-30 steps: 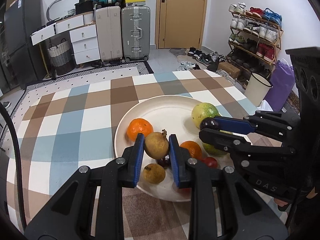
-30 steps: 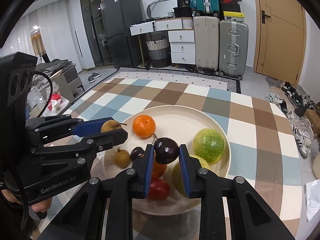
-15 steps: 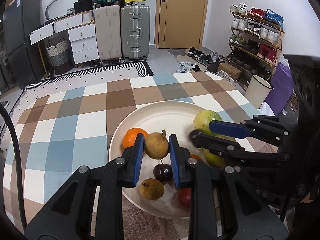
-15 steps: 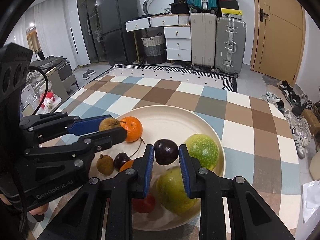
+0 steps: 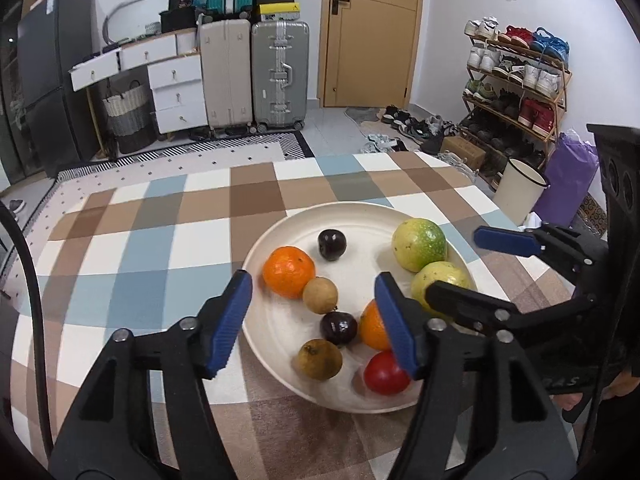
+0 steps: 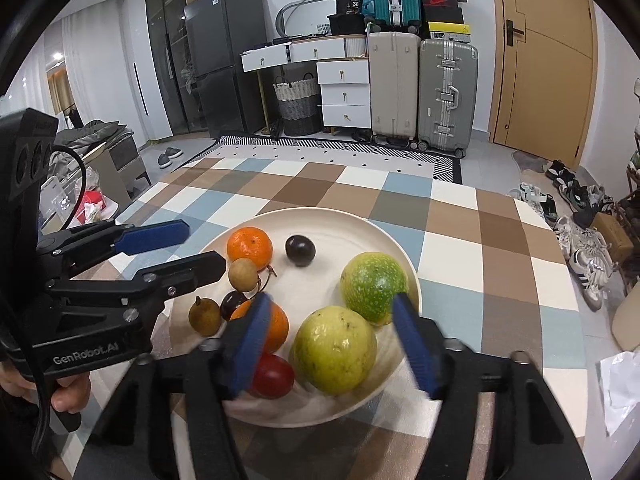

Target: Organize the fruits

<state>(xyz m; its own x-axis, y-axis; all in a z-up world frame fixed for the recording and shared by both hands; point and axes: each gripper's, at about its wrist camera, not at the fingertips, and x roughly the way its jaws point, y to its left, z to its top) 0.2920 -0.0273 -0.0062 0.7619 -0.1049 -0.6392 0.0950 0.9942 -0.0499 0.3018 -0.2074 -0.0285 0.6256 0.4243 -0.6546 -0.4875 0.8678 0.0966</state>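
A cream plate [image 5: 360, 216] [image 6: 320, 216] on the checked tablecloth holds several fruits: an orange [image 5: 289, 271] [image 6: 249, 243], a brown longan [image 5: 320, 295] [image 6: 242, 274], a dark plum [image 5: 332, 243] [image 6: 300, 251], two green-yellow fruits [image 5: 418, 238] [image 6: 374, 286], a red fruit [image 5: 385, 373] [image 6: 273, 376], and others. My left gripper [image 5: 314, 322] is open and empty above the plate's near left part. My right gripper [image 6: 332, 338] is open and empty above the plate's near edge, over a yellow-green fruit [image 6: 334, 350].
The checked tablecloth [image 5: 160, 240] covers the table. Beyond the table edge stand suitcases [image 5: 256, 72], a white drawer unit [image 5: 176, 92], a shoe rack [image 5: 516, 76] and a white bin [image 5: 518, 190]. The right gripper also shows at the right of the left wrist view [image 5: 480, 268].
Both grippers opened. The left let go of the brown longan beside the orange; the right let go of the dark plum, which now lies at the plate's far side. Both pulled back slightly.
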